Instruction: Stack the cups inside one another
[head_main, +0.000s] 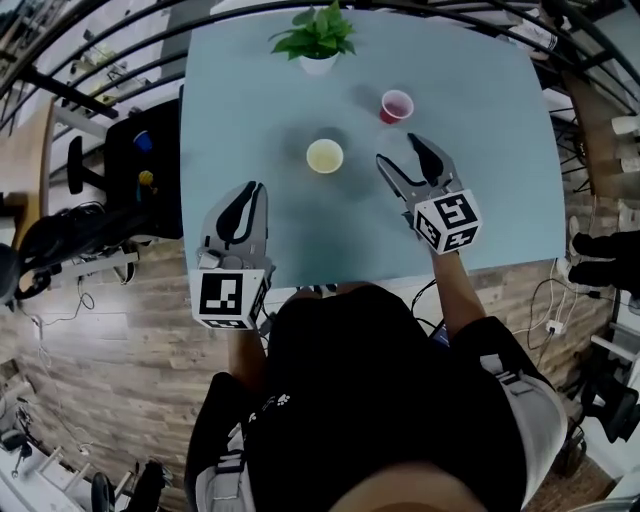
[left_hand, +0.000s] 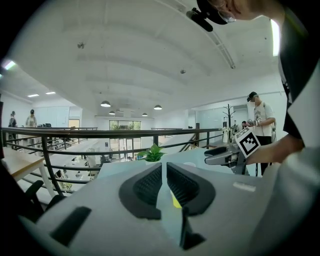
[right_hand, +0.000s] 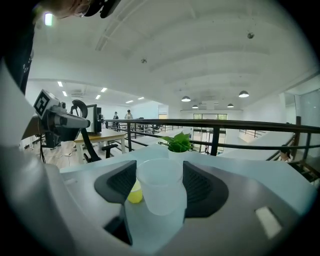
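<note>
Well, right fingers (right_hand: 201, 186) round cup (right_hand: 161, 189) (translucent)

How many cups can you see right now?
3: a yellow cup mid-table, a pink cup beyond it to the right, and a clear cup held between the right gripper's jaws. Nested ones could be hidden.

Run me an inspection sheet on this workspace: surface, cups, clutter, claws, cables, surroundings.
Surface: light blue tabletop, level.
Job's things: yellow plastic cup and red plastic cup stand upright and apart; translucent plastic cup sits in the right claw.
Clutter: potted green plant at the far edge.
Grippers: left claw shut, nothing in it; right claw closed on the translucent cup.
Cables: loose leads on the floor beside the table.
Surroundings: wood-plank floor, black metal railing.
</note>
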